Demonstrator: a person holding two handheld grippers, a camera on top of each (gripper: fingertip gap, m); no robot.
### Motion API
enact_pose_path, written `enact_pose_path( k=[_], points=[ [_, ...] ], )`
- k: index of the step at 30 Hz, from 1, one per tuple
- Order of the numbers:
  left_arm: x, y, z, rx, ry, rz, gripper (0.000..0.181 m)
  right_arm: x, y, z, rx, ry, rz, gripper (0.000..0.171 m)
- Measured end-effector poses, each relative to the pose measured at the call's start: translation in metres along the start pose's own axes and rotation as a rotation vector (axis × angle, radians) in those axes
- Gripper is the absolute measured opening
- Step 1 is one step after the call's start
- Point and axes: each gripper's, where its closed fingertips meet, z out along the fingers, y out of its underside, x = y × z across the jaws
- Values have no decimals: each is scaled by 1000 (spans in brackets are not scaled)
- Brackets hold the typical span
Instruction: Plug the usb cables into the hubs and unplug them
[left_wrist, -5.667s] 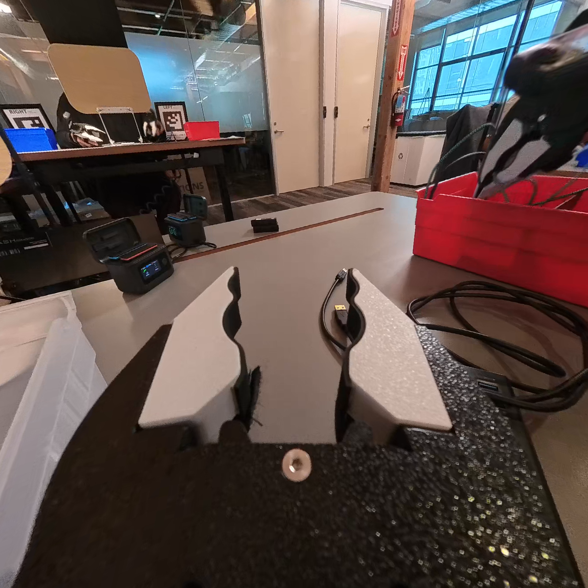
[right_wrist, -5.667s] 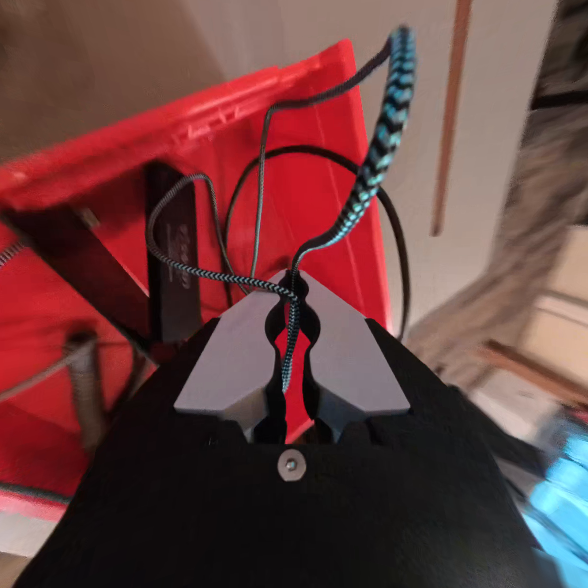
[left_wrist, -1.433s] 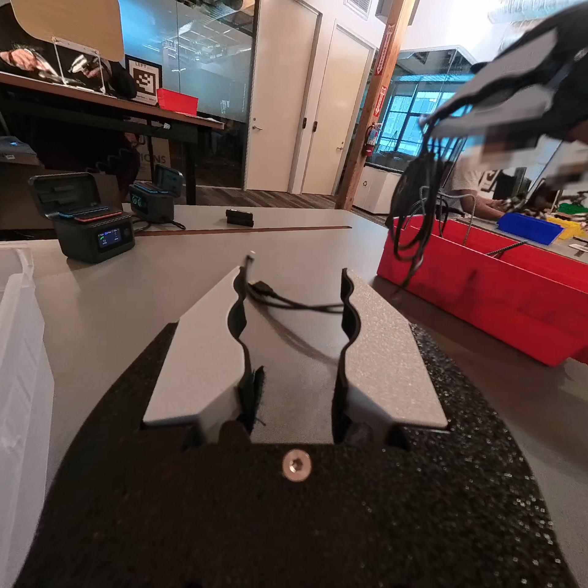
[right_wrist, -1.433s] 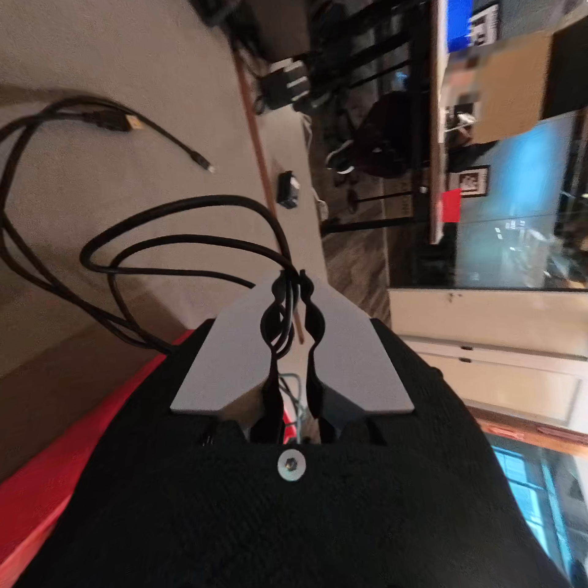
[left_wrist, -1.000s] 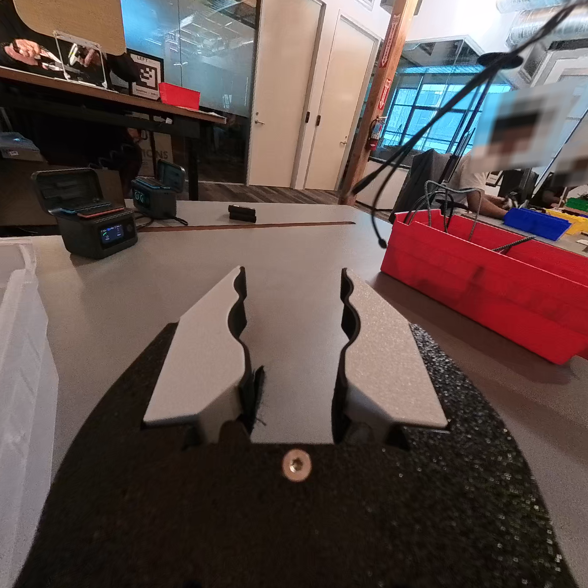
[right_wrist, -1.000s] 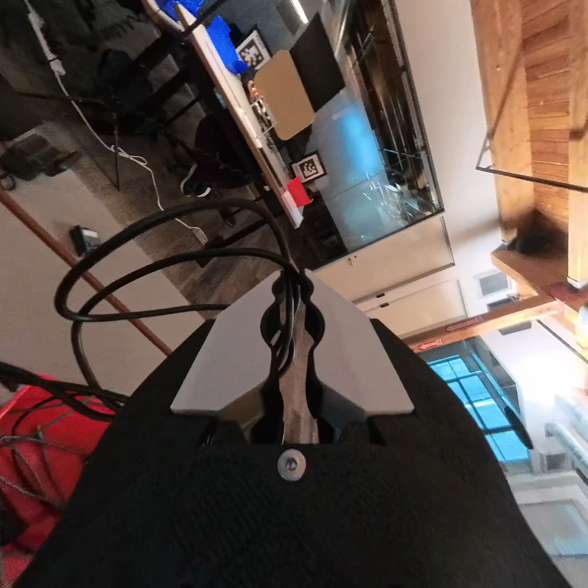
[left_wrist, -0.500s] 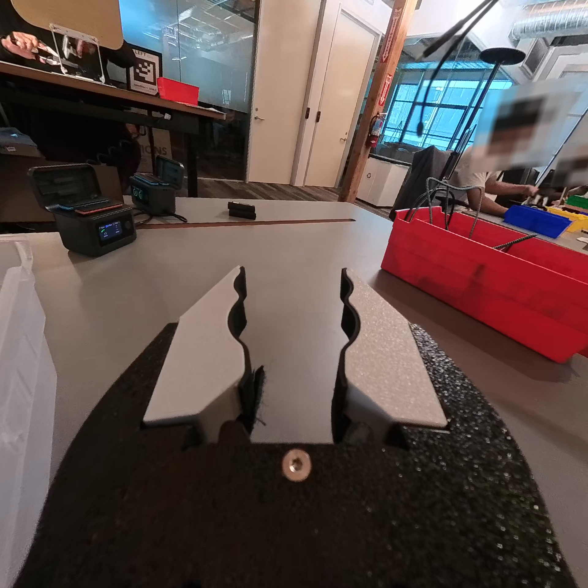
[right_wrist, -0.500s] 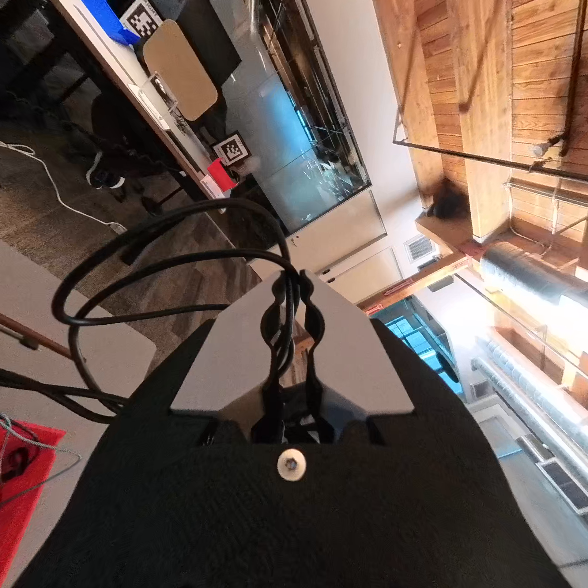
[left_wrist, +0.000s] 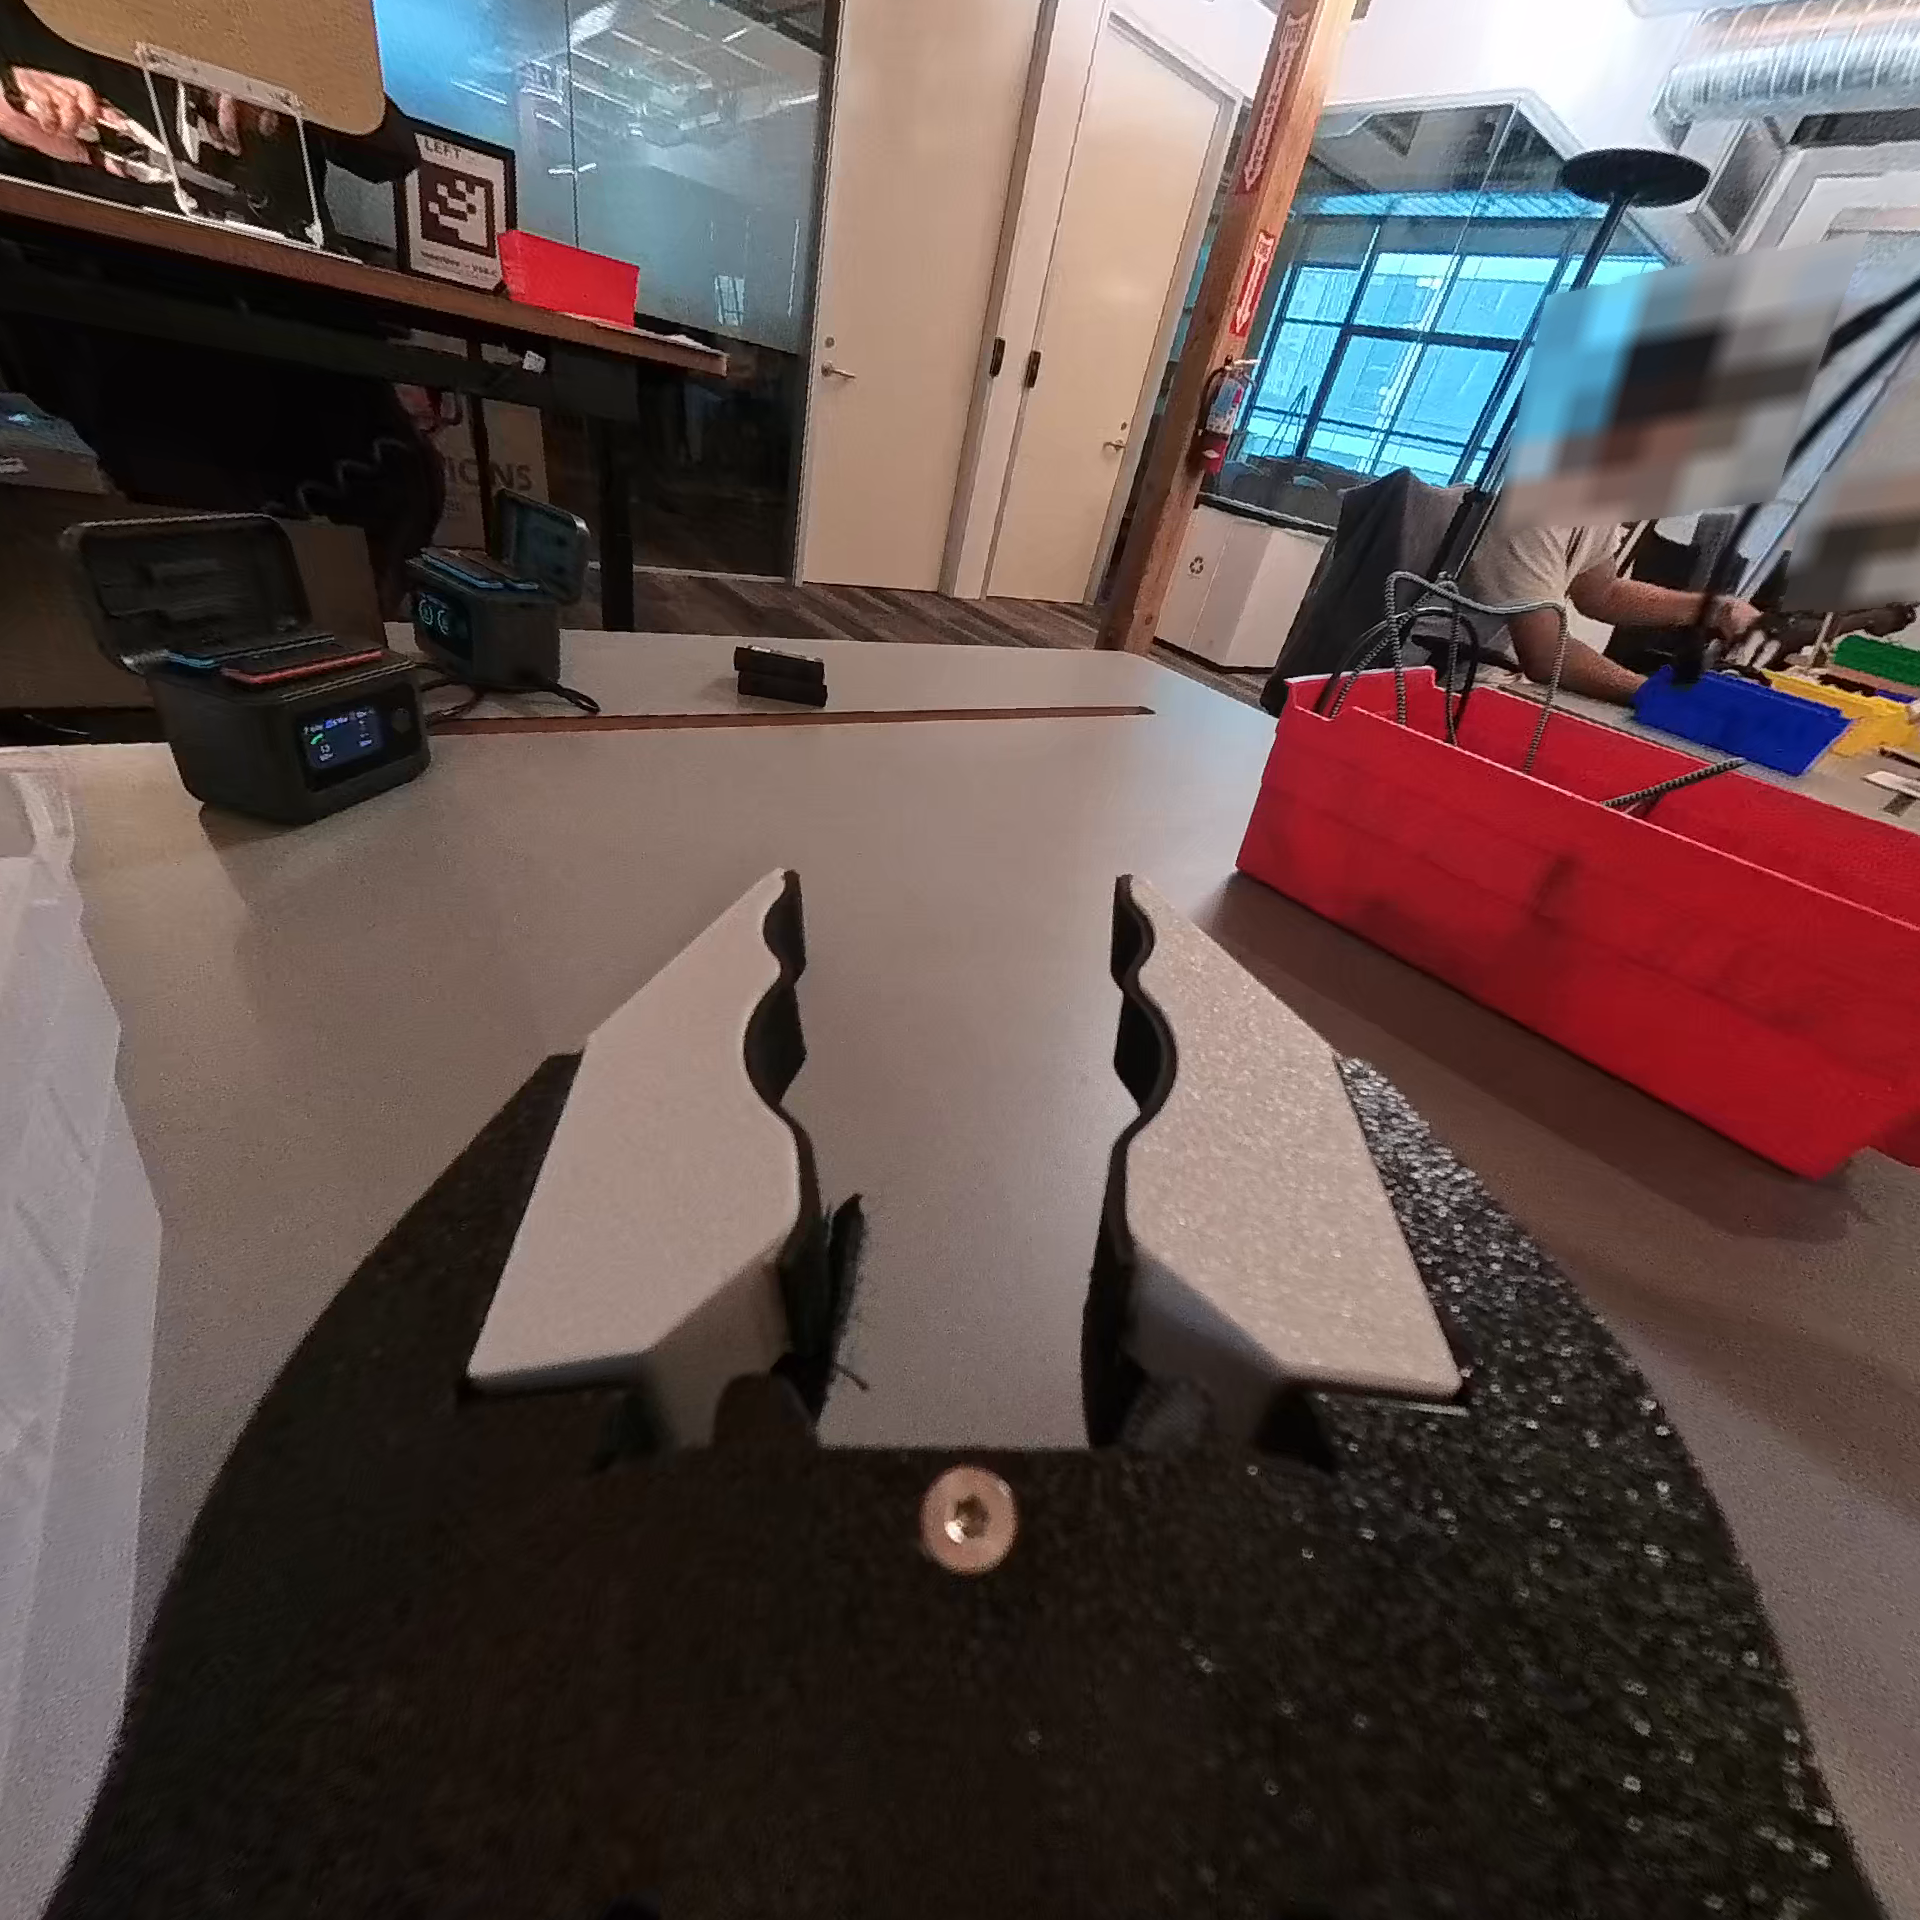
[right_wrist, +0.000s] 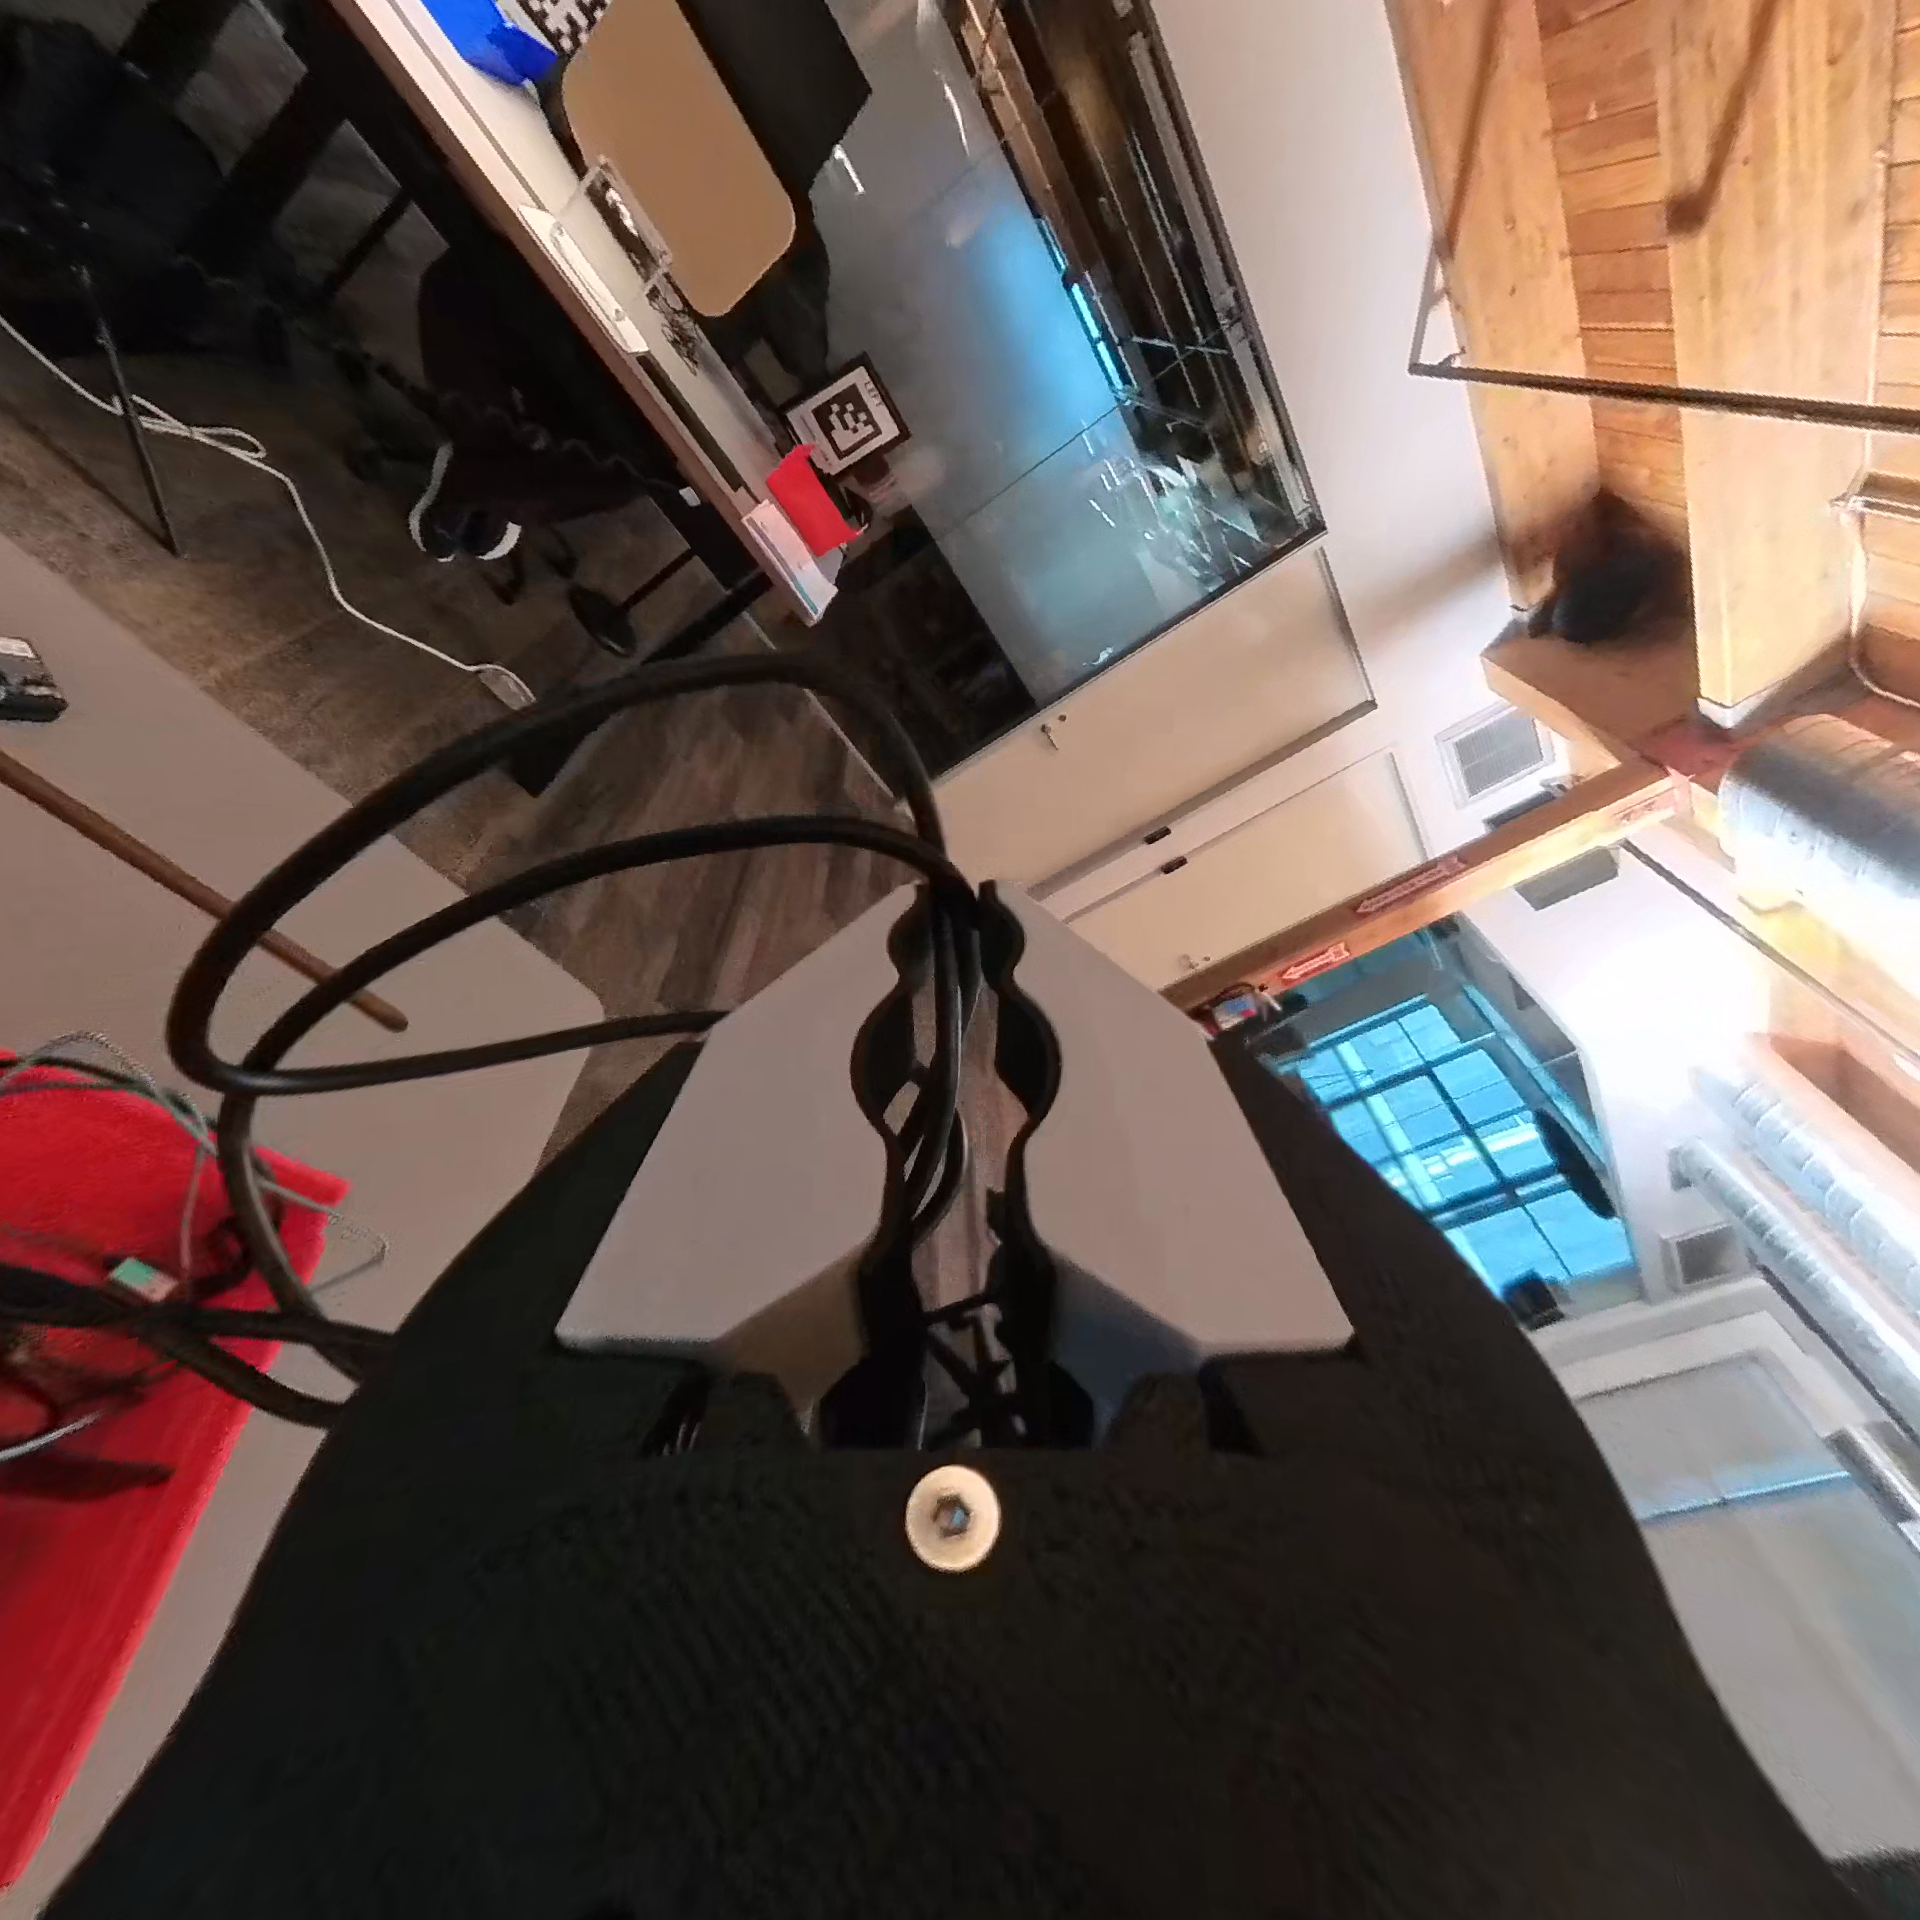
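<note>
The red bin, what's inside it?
The red bin holds cables; braided ones loop above its rim, black ones trail out. Its walls hide the bottom, so no hubs show.

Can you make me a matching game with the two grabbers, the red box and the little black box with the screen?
Things:
1. left gripper
2. right gripper
3. red bin
4. black case with a lit screen

States or places:
A. on the table's far left, lid up
B. shut on a looped black cable
C. open, with nothing between the fingers
D. on the table's right side, with cables sticking out of it

Pairs: 1-C, 2-B, 3-D, 4-A
</note>
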Motion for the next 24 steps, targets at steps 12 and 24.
enact_pose_path(
  k=[12, 24],
  points=[
    [0, 3, 1, -11, 0, -3, 57, -73, 87, -16, -73, -209, -57, 7],
    [0, 3, 1, -11, 3, -11, 57, -195, 141, -8, 27, 45, -363, 7]
  ],
)
